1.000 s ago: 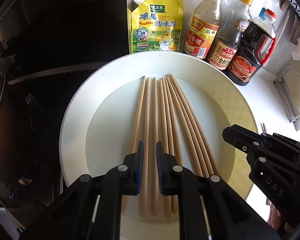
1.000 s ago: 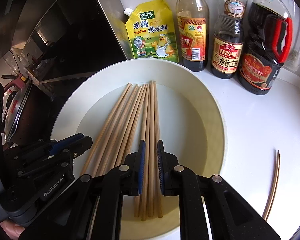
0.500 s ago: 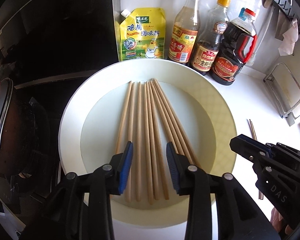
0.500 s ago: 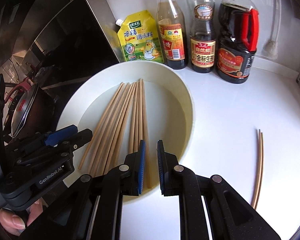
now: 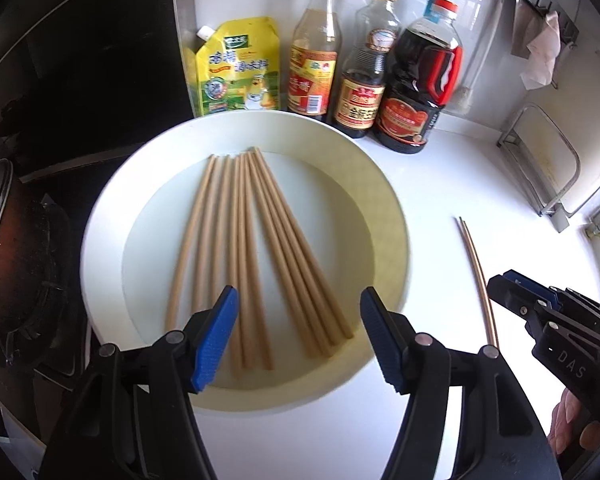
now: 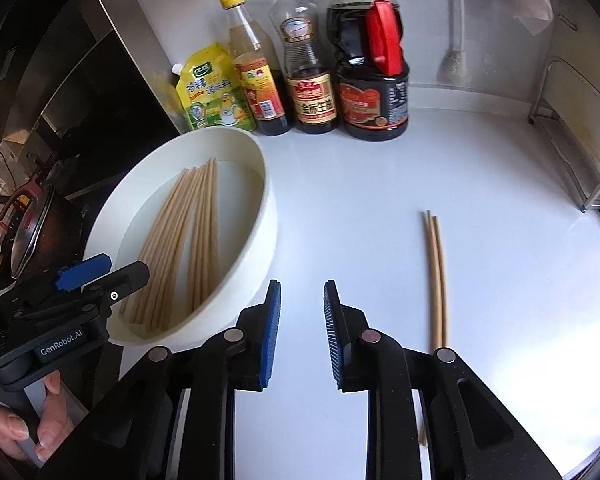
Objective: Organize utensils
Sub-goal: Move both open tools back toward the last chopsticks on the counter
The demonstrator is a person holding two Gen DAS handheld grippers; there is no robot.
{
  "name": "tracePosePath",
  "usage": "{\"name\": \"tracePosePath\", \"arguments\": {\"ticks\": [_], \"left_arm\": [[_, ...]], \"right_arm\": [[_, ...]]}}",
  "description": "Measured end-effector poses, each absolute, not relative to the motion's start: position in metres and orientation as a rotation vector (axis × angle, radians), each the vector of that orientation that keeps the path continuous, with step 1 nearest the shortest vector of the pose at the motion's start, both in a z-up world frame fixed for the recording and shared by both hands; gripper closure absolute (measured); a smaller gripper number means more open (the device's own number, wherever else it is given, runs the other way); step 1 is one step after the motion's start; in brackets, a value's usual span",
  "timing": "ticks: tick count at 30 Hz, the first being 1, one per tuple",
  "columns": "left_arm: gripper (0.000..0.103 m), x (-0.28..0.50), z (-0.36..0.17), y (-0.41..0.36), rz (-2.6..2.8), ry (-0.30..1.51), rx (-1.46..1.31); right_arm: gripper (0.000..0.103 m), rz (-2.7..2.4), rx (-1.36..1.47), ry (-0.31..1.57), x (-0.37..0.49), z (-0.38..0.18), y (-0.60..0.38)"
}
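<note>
While tools open, chopstick pair (image 6: 436,276) beside bowl (image 6: 260,216)

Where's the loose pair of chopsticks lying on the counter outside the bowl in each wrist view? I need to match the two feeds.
Left wrist view: loose pair of chopsticks lies right of the white bowl, just left of the right gripper.
Right wrist view: the pair lies right of centre on the white counter, right of the gripper's fingers.
Shared landmark: the dark soy bottle with the red handle.
</note>
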State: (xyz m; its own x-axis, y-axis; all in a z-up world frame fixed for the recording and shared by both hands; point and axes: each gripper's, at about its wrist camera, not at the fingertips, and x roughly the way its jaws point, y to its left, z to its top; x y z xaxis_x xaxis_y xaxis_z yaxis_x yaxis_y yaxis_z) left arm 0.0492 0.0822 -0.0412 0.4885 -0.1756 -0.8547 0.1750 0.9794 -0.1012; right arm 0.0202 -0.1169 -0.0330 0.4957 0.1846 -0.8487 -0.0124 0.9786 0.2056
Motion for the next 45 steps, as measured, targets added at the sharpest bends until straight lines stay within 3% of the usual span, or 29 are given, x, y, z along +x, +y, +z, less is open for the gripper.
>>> {"name": "tracePosePath", "arguments": {"ticks": [17, 45], "left_arm": [[0.038, 0.022, -0.054, -0.012, -0.288, 1.055, 0.04], [0.038, 0.018, -0.068, -0.031, -0.22, 1.08, 0.016]], "right_arm": [[0.071, -0.018, 0.135, 1.124, -0.009, -0.093, -0.214], [0.071, 0.07, -0.005, 1.124, -0.003, -0.127, -0.194]]}}
